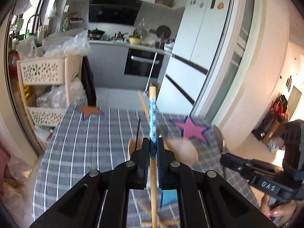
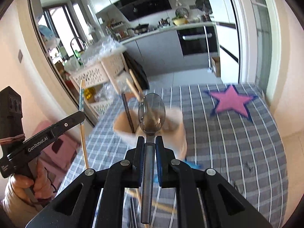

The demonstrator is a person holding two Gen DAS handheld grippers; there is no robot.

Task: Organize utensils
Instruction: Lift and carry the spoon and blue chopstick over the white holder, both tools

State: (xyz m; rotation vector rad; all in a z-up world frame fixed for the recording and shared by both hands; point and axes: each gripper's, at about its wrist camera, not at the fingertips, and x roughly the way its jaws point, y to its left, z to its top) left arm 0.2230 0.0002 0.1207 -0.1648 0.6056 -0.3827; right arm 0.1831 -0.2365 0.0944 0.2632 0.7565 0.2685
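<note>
My left gripper (image 1: 153, 144) is shut on a wooden chopstick with a blue flowered band (image 1: 152, 114), which points up and away from me. Behind it, blurred, stands a beige utensil holder (image 1: 182, 150) with a black chopstick (image 1: 137, 133) in it. My right gripper (image 2: 150, 142) is shut on the handle of a metal spoon (image 2: 151, 112), bowl forward, just above the beige holder (image 2: 171, 131). The holder also has a wooden chopstick (image 2: 133, 87) leaning in it. In the right wrist view the left gripper (image 2: 80, 115) is at the left with its chopstick (image 2: 82, 98).
The table carries a grey checked cloth (image 2: 237, 142) with a pink star (image 2: 231, 100) and an orange star (image 1: 89, 111). Loose wooden chopsticks (image 1: 163, 223) and a blue item (image 1: 169, 197) lie under the grippers. Cream basket shelves (image 1: 43, 70) stand off the table's far left.
</note>
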